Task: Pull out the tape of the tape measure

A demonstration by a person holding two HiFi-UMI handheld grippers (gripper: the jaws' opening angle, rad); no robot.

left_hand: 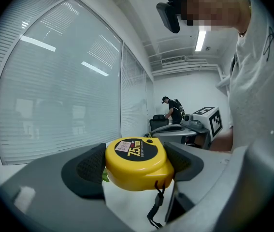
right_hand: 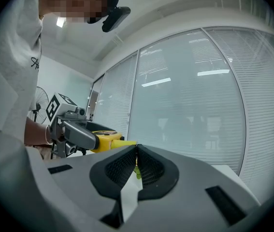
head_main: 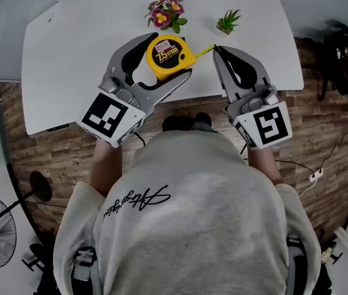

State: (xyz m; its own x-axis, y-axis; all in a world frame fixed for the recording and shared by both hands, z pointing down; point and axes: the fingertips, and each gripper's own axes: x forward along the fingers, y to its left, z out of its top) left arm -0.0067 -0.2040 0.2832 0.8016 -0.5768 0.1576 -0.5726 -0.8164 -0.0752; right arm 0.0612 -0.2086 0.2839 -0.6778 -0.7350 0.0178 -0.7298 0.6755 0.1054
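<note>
While left hand-held gripper [head_main: 171, 56] clamps tape measure [head_main: 166, 54], right hand-held gripper [head_main: 217, 48] pinches tape [head_main: 206, 50]

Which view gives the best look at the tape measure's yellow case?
Left gripper view: the tape measure case sits centred and close, clamped between the left gripper's jaws, label up. Head view shows it smaller, from above; right gripper view shows only a sliver behind the left gripper.

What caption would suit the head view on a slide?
Left claw clamps a yellow plastic tape measure over a white table; right claw pinches its short pulled-out yellow tape.
</note>
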